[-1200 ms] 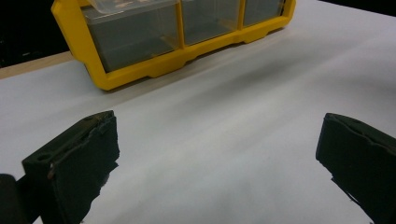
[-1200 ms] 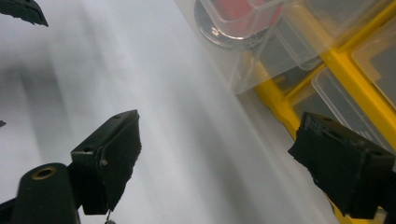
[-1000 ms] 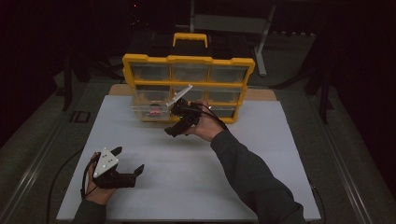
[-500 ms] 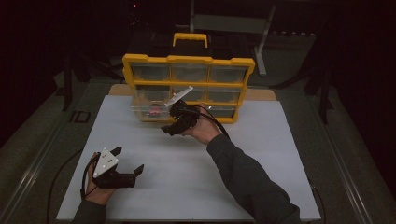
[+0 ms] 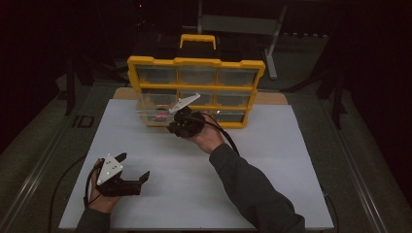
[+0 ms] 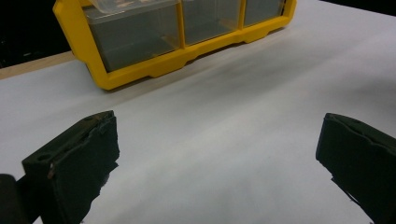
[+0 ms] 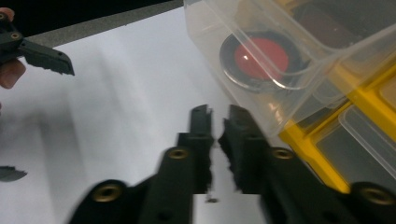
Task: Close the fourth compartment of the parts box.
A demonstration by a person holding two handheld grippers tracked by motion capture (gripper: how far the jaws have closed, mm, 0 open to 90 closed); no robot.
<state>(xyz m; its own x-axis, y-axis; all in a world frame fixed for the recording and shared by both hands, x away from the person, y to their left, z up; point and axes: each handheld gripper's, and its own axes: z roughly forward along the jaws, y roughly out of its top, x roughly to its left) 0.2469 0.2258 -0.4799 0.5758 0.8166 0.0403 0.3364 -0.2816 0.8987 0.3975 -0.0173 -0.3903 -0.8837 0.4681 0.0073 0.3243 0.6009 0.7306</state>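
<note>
Right gripper (image 7: 217, 122) has just closed its jaws, nearly together on nothing, beside the pulled-out clear drawer (image 7: 280, 60); left gripper (image 6: 219, 154) unmoved, jaws wide.

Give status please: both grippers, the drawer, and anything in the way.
Left gripper open, idle on the sheet. Right gripper jaws just closed, nearly shut, nothing between, beside the pulled-out clear drawer. Red disc inside. Nothing in the way.

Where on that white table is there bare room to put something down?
The white table lies bare to the right of the person's sleeve, and in the middle between the left gripper and the yellow drawer cabinet. It is crowded at the cabinet's front, where the right gripper sits by the pulled-out clear drawer.
</note>
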